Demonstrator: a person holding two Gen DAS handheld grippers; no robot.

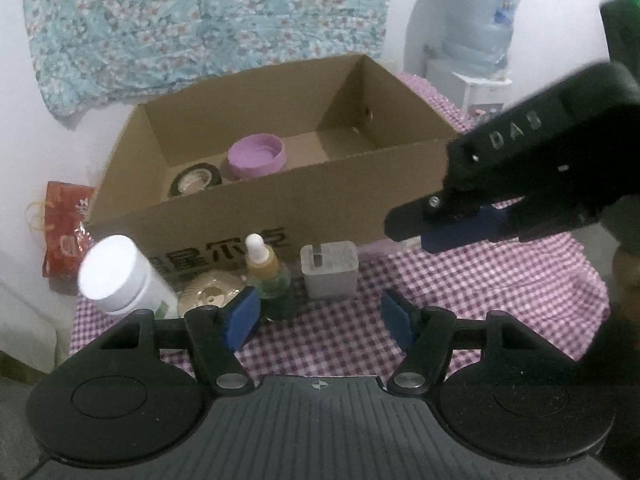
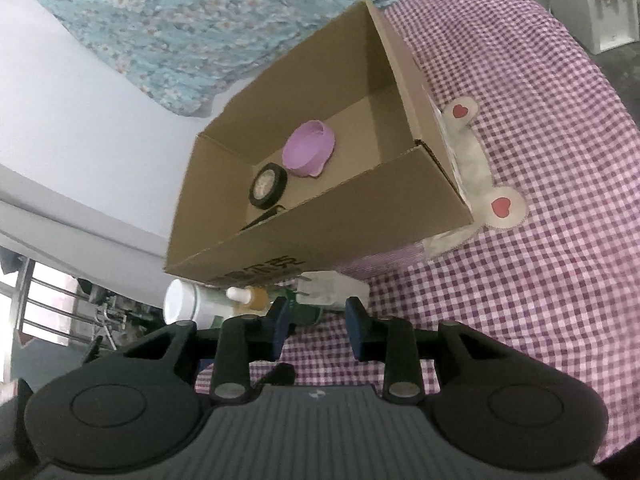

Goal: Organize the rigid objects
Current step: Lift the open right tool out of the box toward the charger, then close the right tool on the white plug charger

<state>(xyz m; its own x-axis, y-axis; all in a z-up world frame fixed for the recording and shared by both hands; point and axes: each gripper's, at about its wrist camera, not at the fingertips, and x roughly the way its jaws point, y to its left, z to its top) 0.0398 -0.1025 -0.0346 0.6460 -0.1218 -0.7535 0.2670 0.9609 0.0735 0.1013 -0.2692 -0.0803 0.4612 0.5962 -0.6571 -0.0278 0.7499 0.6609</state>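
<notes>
An open brown cardboard box (image 1: 256, 196) sits on a desk covered in purple-and-white checked cloth (image 1: 460, 300), holding a lilac plastic lid (image 1: 256, 156) and a black tape roll (image 1: 195, 178). Just in front of it stand a white-capped plastic bottle (image 1: 120, 276), an amber dropper bottle (image 1: 266, 268), a grey plug-in charger (image 1: 329, 268) and what may be a gold metal disc (image 1: 210, 292). The left gripper (image 1: 318, 316) hovers with fingers apart and empty; the right gripper (image 2: 318, 324) is likewise spread, nothing between its blue pads.
</notes>
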